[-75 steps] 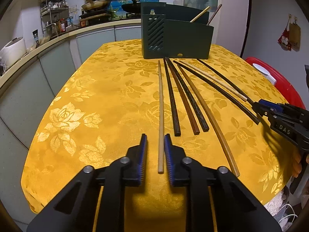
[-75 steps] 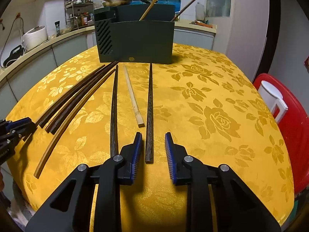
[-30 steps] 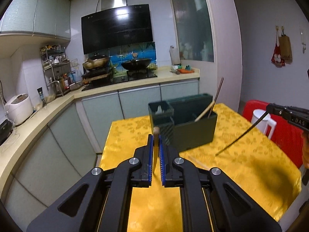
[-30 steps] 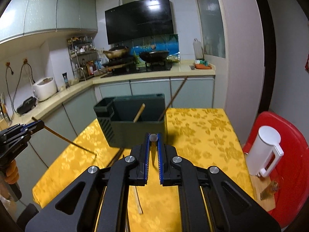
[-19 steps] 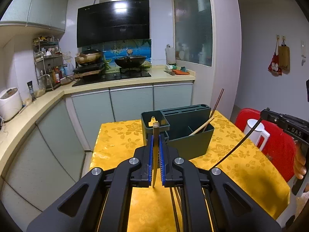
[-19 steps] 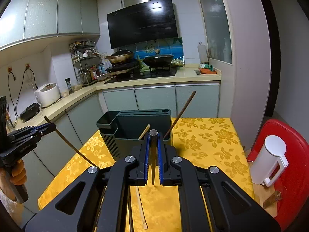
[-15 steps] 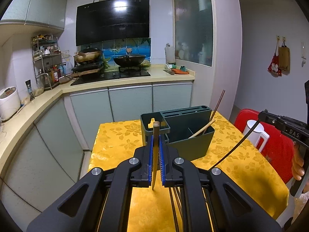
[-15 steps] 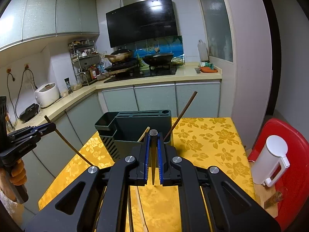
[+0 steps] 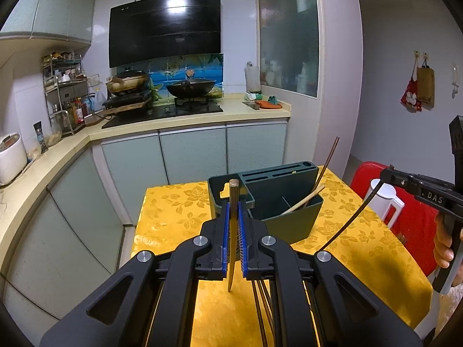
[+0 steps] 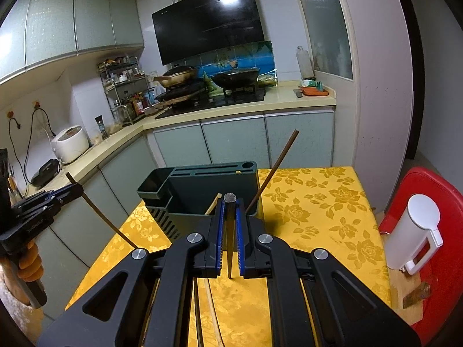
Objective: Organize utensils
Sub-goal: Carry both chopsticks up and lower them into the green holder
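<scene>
Your left gripper [image 9: 233, 241] has its jaws clamped on one pale chopstick [image 9: 233, 202], held upright and clear of the counter [image 9: 173, 202]; your right gripper [image 10: 230, 238] pinches one dark chopstick [image 10: 230, 217] the same way. Both hang short of the green holder [image 10: 202, 193], where two chopsticks [image 10: 277, 164] already lean in the open compartment. So two are stowed, two are in the air, and several more, too hidden behind the jaws to count, lie on the yellow cloth below. By my reckoning you are under halfway.
</scene>
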`<state>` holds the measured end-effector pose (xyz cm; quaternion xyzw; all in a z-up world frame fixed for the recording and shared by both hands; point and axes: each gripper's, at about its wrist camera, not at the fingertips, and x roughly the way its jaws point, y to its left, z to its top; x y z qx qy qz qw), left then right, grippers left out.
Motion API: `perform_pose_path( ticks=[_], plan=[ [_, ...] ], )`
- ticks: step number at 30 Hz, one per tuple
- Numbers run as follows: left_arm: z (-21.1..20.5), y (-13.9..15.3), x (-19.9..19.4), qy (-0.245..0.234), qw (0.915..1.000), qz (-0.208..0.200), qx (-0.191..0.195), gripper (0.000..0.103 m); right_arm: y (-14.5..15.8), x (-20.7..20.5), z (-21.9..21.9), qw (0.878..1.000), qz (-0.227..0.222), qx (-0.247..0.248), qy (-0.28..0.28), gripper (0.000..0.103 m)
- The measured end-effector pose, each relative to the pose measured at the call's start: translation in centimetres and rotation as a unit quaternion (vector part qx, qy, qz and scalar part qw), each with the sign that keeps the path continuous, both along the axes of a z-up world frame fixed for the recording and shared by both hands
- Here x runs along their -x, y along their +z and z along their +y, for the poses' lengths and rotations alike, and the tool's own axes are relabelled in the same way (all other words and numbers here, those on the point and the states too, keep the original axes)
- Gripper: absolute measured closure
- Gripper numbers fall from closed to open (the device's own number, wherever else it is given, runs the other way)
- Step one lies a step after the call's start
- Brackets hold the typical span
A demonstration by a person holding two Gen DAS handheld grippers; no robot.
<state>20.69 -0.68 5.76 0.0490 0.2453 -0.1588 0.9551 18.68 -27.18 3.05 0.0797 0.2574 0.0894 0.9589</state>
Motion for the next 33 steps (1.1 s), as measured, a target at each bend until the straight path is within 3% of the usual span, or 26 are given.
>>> perform_pose_path(
  ticks=[11,20,27,33],
  plan=[
    [-0.6,3.2,-1.0,-0.028,0.9994,0.002,0.018,0.097,4.9,-0.1,-1.6,0.998,-0.048,0.011,-0.028,0.095],
    [-3.1,8.1,-2.6,-0.049,0.9979,-0.037,0.022,0.097,9.1,-1.1,-1.7,0.995,-0.089,0.035,-0.038,0.095],
    [-4.8,11.2,-4.7,-0.055,0.9959,-0.060,0.040,0.097,10.4,-2.8,-1.0,0.994,-0.095,0.045,-0.028,0.095],
    [-6.8,10.8,-6.8,-0.054,0.9959,-0.063,0.036,0.097,10.0,-5.3,-0.5,0.996,-0.073,0.040,-0.021,0.095]
  ],
)
